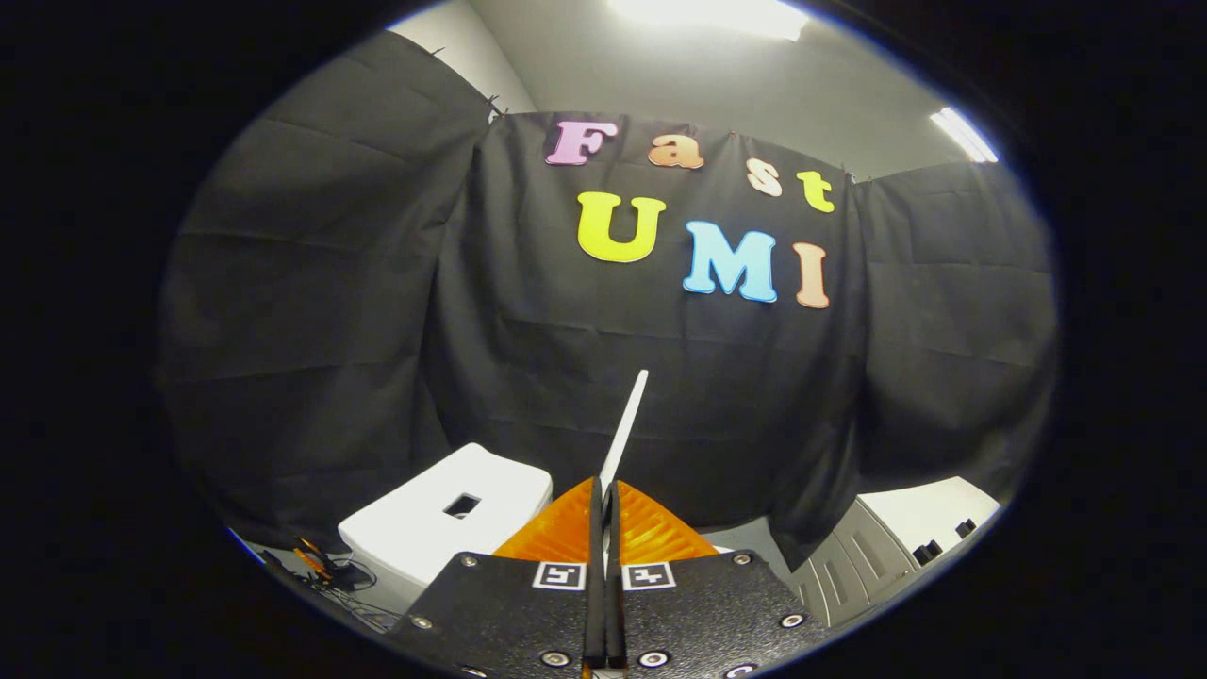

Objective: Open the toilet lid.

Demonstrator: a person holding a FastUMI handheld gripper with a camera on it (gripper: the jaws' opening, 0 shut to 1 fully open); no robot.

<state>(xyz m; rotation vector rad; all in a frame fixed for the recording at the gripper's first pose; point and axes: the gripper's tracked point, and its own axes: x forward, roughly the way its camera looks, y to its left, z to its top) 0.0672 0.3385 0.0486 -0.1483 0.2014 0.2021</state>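
Observation:
The white toilet lid (627,424) appears edge-on as a thin strip rising from between my fingers toward the cloth wall, tilted a little to the right. My gripper (604,490) is shut on the lid's near edge, both fingers pressed against it with almost no gap. Left of the fingers and just beyond them stands the white toilet tank (443,519), with a dark rectangular opening in its top. The bowl and seat are hidden below the gripper body.
Black cloth walls close the booth behind and on both sides. A pale cabinet (919,533) stands low to the right. Loose cables and small tools (325,566) lie on the floor left of the tank.

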